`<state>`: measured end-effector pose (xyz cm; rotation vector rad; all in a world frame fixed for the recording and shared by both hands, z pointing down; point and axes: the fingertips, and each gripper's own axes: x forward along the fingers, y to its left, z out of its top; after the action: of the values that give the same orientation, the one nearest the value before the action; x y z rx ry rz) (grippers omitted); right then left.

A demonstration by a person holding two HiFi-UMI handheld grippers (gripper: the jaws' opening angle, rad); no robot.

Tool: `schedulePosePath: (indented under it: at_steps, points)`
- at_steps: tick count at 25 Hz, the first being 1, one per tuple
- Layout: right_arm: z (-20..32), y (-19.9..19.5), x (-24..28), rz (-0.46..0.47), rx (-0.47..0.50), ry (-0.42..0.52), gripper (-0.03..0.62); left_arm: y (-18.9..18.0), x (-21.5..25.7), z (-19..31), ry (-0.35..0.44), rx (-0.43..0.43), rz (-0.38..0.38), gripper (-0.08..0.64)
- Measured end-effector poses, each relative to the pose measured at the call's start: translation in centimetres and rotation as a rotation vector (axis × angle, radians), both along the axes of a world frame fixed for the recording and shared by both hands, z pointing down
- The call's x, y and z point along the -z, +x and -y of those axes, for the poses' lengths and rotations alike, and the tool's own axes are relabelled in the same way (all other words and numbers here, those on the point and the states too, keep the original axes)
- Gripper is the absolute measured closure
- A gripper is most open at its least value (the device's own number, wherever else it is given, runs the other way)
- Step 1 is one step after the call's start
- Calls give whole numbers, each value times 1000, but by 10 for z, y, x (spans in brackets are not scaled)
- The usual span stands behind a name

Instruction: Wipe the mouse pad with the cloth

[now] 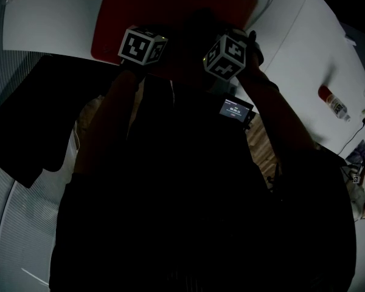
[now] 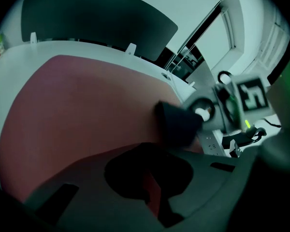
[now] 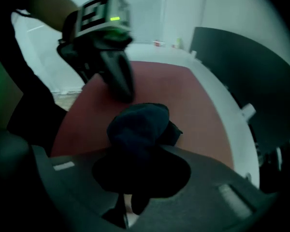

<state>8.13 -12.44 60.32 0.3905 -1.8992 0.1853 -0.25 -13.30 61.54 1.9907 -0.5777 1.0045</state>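
Observation:
The red mouse pad point(image 1: 170, 5) lies on the white desk point(image 1: 48, 17); both gripper views look across it point(image 2: 77, 105) point(image 3: 188, 95). My right gripper point(image 3: 135, 178) is shut on a dark cloth point(image 3: 137, 124) bunched against the pad, which hides its fingertips. From the left gripper view that cloth point(image 2: 176, 124) sits at the pad's right side under the right gripper's nose. My left gripper point(image 3: 122, 93) hovers just beyond the cloth with its dark fingers together and nothing between them. In the dim head view only the marker cubes show, left point(image 1: 143, 45) and right point(image 1: 227, 55), side by side at the pad's near edge.
A dark curved panel point(image 2: 96, 18) point(image 3: 241, 66) stands behind the desk. A white power strip point(image 2: 215, 141) lies past the pad's right edge. A bottle point(image 1: 334, 102) lies on a second white table at the right. A dark chair point(image 1: 30, 120) stands at the left.

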Motion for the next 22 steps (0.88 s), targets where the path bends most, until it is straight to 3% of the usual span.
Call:
schedulePosePath:
  at_steps: [3, 5, 7, 9, 13, 16, 19, 22]
  points:
    - [-64, -52, -3, -7, 220, -51, 526, 3, 1, 0, 1, -14, -8, 552]
    - [-81, -64, -5, 19, 301, -90, 526, 1, 3, 2, 9, -10, 2, 552]
    - [-68, -56, -3, 125, 245, -168, 526, 0, 2, 3, 12, 0, 8, 552]
    - [-31, -31, -1, 179, 135, -167, 526, 3, 1, 3, 9, 20, -5, 552]
    - [60, 45, -1, 106, -116, -10, 525, -1, 1, 1, 19, 43, -13, 552]
    - [101, 93, 3, 69, -288, 38, 525, 0, -1, 1, 20, 36, -7, 552]
    - [109, 106, 4, 33, -338, 70, 525, 1, -3, -1, 13, 33, -9, 554]
    - [95, 92, 4, -9, -276, 78, 531, 1, -3, 0, 18, 32, -11, 552]
